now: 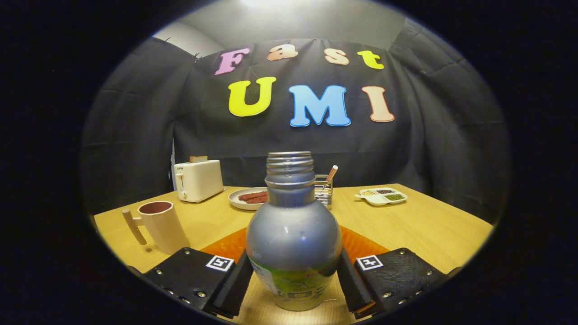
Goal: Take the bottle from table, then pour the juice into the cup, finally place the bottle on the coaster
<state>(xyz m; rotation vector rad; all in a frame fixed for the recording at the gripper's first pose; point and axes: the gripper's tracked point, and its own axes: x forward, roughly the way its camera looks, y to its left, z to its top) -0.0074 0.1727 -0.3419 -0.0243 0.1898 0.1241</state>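
Bottle (293,234): uncapped, upright, standing on the table (429,225) between the gripper (293,282) fingers, its base just in front of the orange coaster (361,243).
Step in hand, as judged: taking the bottle. Advice: square the fingers on the lower body at the label band, press evenly, lift straight up and keep the open neck vertical so nothing spills before the pour.
Gripper: fingers drawn in against both sides of the bottle, seemingly touching it left and right; a firm pinch looks likely, though pressure cannot be confirmed.
Cup (160,225): with handle, beside and beyond the left finger, near the bottle.
Toaster (198,179), plate (246,198): far side of table.
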